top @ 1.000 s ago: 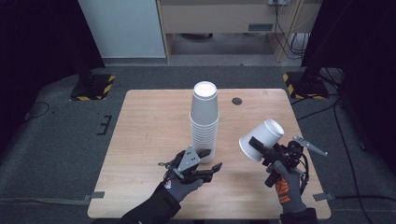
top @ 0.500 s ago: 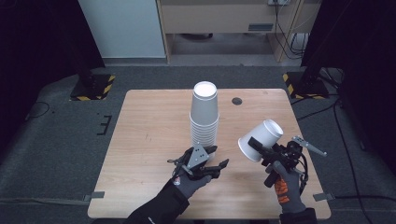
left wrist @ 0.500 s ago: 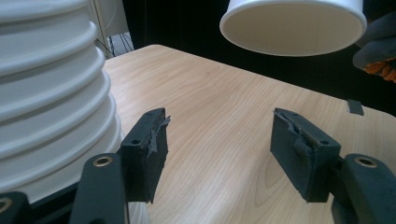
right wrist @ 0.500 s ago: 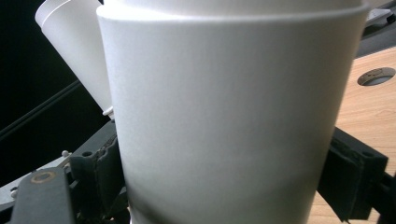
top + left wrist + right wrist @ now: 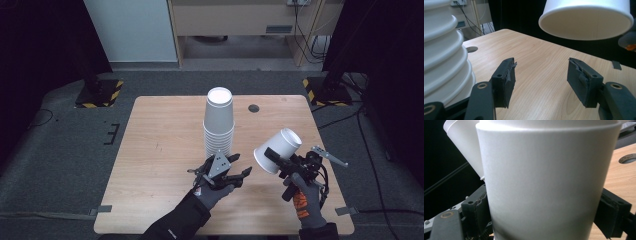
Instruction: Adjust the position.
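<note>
White paper cup sits tilted, pinched by the right gripper above the tabletop's near right part, while the empty, spread left gripper, jaws closing a bit, has slid from the cup stack toward it, probably for a handover.

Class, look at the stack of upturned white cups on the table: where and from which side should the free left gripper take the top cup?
Grip the top cup across its bare side wall, above the crowded rims, coming in level from the person's side. The stack stands upright, bottoms up, so the round tapered wall fits between jaws. The left gripper is open and empty beside the base; it would probably need raising first.
</note>
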### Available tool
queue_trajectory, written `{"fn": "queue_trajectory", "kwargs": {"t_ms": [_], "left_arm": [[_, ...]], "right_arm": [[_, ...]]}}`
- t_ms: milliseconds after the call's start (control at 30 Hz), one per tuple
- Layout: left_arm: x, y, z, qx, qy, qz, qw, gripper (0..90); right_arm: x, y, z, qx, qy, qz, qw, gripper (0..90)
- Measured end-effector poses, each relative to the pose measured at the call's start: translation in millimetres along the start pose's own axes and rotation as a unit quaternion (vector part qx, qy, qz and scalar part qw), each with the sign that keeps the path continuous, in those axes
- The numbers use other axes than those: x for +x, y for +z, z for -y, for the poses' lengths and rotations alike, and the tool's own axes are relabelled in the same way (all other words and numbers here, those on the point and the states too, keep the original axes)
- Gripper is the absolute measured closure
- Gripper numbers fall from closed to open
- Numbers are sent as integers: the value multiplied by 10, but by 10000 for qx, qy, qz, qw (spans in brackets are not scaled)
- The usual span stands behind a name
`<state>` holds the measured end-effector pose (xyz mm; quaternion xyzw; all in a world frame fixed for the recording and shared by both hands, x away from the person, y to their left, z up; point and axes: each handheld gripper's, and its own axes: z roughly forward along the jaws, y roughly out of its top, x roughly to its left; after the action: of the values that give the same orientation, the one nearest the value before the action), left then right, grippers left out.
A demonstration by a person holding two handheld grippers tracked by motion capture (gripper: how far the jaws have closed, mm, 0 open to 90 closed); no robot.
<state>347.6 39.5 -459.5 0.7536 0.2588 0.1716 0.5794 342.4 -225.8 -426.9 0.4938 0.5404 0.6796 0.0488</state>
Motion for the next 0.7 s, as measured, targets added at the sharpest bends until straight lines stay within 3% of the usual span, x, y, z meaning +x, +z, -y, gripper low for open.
{"fn": "queue_trajectory", "kwargs": {"t_ms": [700], "left_arm": [[-22, 234, -116, -234, 6, 66, 9997, 445]], "right_arm": [[7, 20, 15, 58, 38, -88, 9999, 153]]}}
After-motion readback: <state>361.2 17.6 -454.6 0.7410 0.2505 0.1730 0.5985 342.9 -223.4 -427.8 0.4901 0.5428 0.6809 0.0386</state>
